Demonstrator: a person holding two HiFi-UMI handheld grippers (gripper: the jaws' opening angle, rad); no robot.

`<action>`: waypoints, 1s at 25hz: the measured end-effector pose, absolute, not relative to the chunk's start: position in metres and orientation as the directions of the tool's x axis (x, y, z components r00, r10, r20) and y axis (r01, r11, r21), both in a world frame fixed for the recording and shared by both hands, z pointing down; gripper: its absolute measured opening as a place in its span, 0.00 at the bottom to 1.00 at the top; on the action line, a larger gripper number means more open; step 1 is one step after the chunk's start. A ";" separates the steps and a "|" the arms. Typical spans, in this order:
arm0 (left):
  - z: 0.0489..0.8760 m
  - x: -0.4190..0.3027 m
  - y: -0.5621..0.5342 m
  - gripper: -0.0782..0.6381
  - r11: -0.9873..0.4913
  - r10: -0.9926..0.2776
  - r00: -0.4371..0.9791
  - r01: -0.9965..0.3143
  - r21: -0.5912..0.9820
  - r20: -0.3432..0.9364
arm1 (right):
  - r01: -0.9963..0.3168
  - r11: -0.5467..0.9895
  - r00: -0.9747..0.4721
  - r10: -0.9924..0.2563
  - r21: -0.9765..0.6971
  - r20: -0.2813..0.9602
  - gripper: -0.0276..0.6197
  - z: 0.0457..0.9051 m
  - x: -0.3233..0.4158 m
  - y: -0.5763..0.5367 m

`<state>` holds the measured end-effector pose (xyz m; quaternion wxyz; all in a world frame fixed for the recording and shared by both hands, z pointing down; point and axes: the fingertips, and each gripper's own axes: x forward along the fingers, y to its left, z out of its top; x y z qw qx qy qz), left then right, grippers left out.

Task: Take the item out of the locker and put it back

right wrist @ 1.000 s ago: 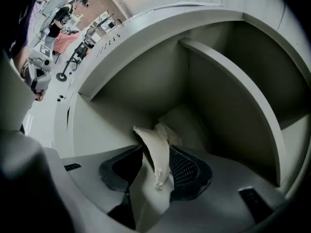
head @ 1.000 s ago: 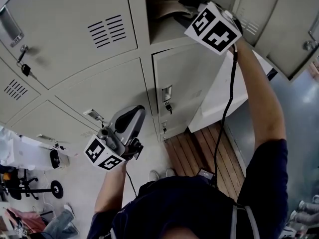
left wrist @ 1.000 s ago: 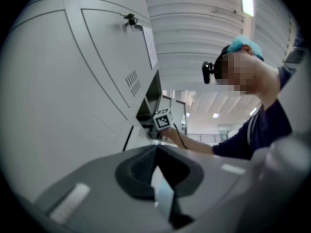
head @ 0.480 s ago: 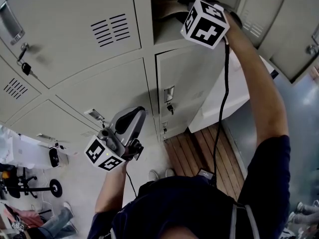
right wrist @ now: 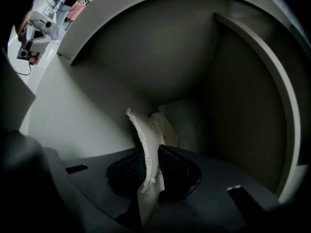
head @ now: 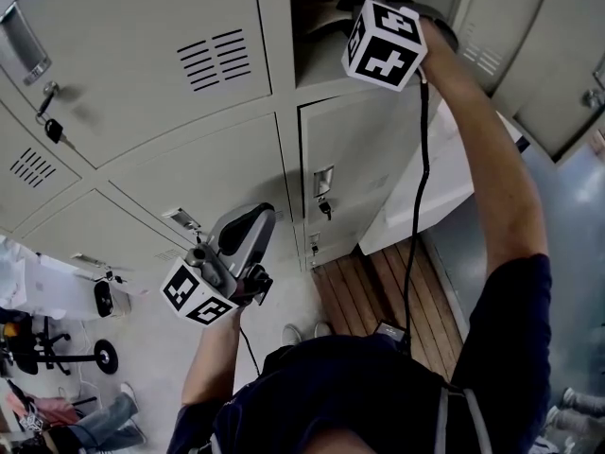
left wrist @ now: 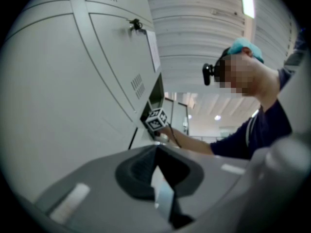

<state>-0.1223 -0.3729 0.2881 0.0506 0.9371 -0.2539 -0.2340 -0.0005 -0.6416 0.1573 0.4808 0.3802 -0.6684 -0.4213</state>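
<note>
- Drawing the pale sheet (right wrist: 147,137) straight out through the locker (right wrist: 121,72) opening, and slowly, seems the safest way; a sideways tug could tear it.
- At this point the right hand-held gripper (right wrist: 156,152) has just been closing and pinches the sheet's edge between its jaws, inside the top compartment.
- Lower down and well apart, the left hand-held gripper (left wrist: 156,149) hangs with its jaws together on nothing.
- Thin, limp and ragged-edged like torn paper, the sheet stands up from the jaws and bends over at the top.
</note>
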 end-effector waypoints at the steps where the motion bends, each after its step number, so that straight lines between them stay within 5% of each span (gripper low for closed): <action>1: 0.288 -0.122 -0.373 0.11 -0.866 -0.499 0.762 -0.452 0.212 -0.413 | -0.104 0.341 -0.247 -0.919 0.935 0.307 0.11 0.155 0.000 -0.642; 25: 0.275 -0.084 -0.344 0.11 -0.879 -0.474 0.788 -0.448 0.162 -0.393 | -0.236 0.167 -0.294 -0.951 0.957 0.093 0.08 0.103 0.033 -0.569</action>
